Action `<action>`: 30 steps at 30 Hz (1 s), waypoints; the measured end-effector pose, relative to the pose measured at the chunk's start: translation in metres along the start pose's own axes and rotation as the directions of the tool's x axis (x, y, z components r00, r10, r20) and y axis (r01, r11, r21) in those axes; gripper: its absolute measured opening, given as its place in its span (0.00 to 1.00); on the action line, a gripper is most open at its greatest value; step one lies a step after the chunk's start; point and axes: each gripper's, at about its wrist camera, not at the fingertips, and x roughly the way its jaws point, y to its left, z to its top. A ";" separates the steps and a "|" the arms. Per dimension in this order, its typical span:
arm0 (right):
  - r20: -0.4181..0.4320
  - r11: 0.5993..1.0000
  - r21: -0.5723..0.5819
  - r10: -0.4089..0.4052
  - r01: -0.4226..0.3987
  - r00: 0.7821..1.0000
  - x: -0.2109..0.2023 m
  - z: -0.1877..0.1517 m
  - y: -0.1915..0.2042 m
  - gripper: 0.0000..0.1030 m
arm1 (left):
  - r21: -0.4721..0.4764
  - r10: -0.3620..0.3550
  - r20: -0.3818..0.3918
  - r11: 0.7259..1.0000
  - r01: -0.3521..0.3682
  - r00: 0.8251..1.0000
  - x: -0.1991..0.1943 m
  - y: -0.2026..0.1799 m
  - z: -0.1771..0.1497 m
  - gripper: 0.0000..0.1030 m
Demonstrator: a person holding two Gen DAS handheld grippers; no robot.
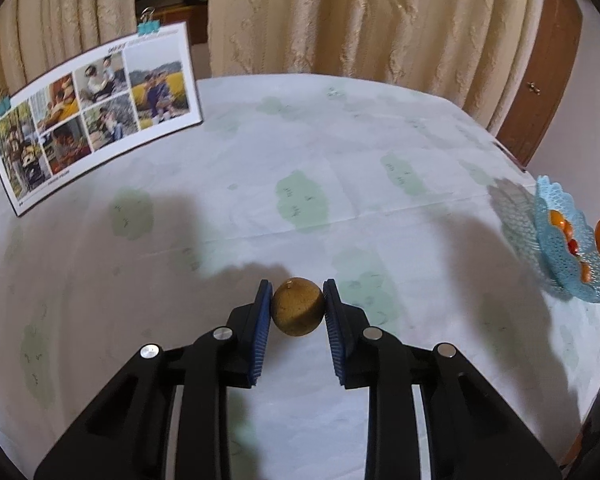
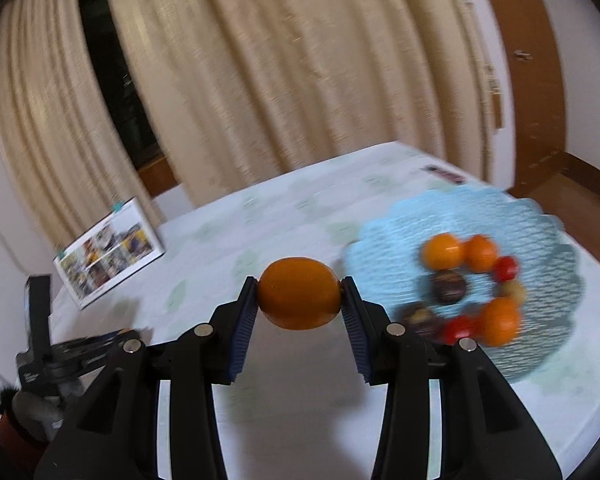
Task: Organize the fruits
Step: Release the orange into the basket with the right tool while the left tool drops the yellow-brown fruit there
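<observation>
My left gripper (image 1: pixel 297 300) is shut on a small round brown fruit (image 1: pixel 298 306) and holds it above the table. My right gripper (image 2: pixel 299 293) is shut on an orange fruit (image 2: pixel 299 293) and holds it above the table, left of a light blue mesh basket (image 2: pixel 540 236). The basket holds several small orange, red and dark fruits. The same basket (image 1: pixel 556 236) shows at the far right of the left wrist view, on the table's right edge.
The table (image 1: pixel 300 140) has a pale cloth with green patches. A standing photo calendar (image 1: pixel 96 108) is at the back left; it also shows in the right wrist view (image 2: pixel 108 252). Curtains hang behind. A wooden door (image 1: pixel 540 80) is at the right.
</observation>
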 end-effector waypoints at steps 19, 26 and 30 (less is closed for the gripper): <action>0.080 0.958 0.196 -0.228 0.208 0.970 -0.049 -0.001 -0.115 0.42 | 0.126 -0.060 0.054 0.991 0.053 0.997 -0.022 -0.077 0.010 0.26; 0.082 0.953 0.208 -0.241 0.220 0.967 -0.053 -0.003 -0.126 0.42 | 0.166 -0.050 0.068 0.985 0.038 0.996 -0.024 -0.098 0.012 0.26; 0.084 0.950 0.213 -0.249 0.227 0.965 -0.052 -0.003 -0.130 0.42 | 0.186 -0.051 0.074 0.982 0.036 0.996 -0.025 -0.107 0.012 0.26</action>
